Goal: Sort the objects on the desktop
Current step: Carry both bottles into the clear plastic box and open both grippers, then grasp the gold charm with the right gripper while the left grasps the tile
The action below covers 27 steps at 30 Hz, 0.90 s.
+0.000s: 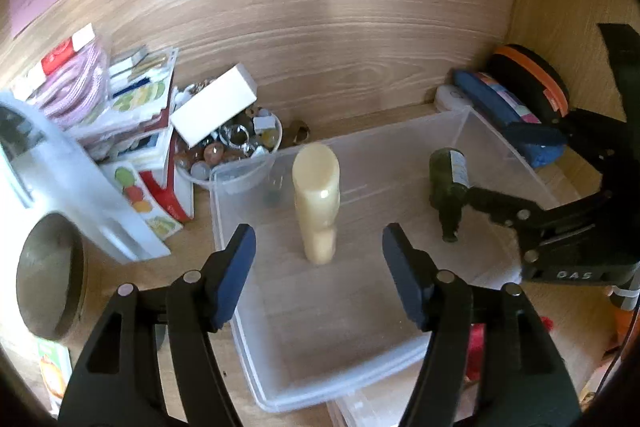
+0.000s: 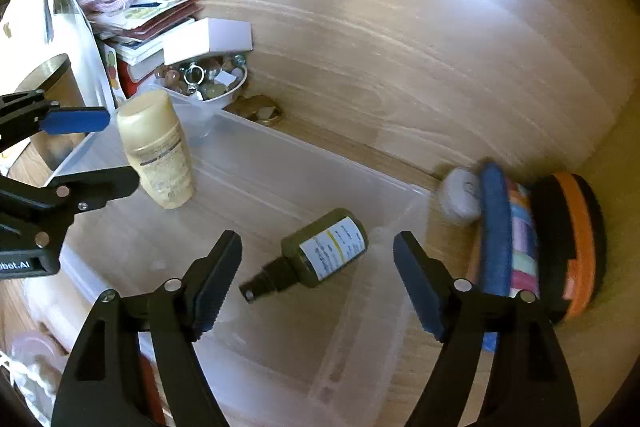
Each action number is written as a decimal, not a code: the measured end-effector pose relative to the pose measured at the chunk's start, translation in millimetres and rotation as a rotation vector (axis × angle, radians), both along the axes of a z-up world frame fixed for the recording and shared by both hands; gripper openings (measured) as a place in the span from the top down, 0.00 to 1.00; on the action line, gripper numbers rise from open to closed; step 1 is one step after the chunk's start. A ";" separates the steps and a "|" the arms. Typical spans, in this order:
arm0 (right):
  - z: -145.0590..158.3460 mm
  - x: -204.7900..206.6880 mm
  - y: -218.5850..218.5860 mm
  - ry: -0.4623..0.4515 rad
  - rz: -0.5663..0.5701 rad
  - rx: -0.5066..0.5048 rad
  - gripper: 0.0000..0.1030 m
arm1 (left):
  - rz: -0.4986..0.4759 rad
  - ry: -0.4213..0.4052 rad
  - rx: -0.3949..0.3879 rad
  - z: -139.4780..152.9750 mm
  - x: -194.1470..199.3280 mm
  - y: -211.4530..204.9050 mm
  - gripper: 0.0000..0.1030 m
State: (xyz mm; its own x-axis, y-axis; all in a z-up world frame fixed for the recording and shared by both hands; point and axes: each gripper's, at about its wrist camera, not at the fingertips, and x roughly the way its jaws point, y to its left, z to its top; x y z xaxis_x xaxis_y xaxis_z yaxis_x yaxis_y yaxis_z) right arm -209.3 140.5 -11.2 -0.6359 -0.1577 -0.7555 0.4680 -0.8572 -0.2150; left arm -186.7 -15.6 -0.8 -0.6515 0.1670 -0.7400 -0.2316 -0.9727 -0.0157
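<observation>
Both bottles sit in the clear bin (image 1: pixel 472 131): cream bottle (image 1: pixel 316 201) upright, dark spray bottle (image 2: pixel 324 253) lying down. My left tool (image 1: pixel 319 277) and right tool (image 2: pixel 318 281) are spread, empty. I'd lift both tools straight clear, avoiding the upright one.

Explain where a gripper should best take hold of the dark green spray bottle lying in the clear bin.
Probably across the labelled body of the dark green spray bottle, coming from above. It lies on its side in the clear bin, and the body is wider than the narrow nozzle.
</observation>
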 end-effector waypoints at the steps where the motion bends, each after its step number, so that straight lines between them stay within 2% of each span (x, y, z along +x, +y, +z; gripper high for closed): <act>1: 1.9 3.0 2.2 0.011 -0.001 -0.001 0.27 | 0.004 -0.004 0.009 0.4 2.5 -1.3 0.37; 6: 22.8 25.6 16.9 0.057 -0.001 -0.056 0.25 | 0.038 0.037 0.006 10.6 21.6 -6.8 0.36; 9: 37.7 44.0 26.0 0.089 0.006 -0.123 0.18 | 0.040 0.069 0.051 22.1 37.2 -12.6 0.22; 14: 55.2 78.4 36.2 0.156 0.010 -0.185 0.17 | 0.039 0.147 0.056 43.6 65.4 -10.4 0.21; 15: 57.5 85.3 37.5 0.168 0.012 -0.193 0.17 | 0.042 0.161 0.052 47.0 69.9 -9.5 0.16; 16: 59.1 91.8 38.6 0.179 0.016 -0.202 0.17 | 0.045 0.180 0.048 50.7 75.8 -9.7 0.10; 19: 62.9 107.9 43.0 0.208 0.010 -0.214 0.17 | 0.064 0.238 0.038 58.0 94.2 -9.9 0.04; 23: 59.1 129.0 52.1 0.209 0.000 -0.257 0.17 | 0.084 0.273 0.004 56.1 116.7 -8.0 0.04; 27: 50.3 141.3 56.9 0.216 -0.031 -0.254 0.17 | 0.071 0.268 0.023 49.0 133.7 -17.3 0.03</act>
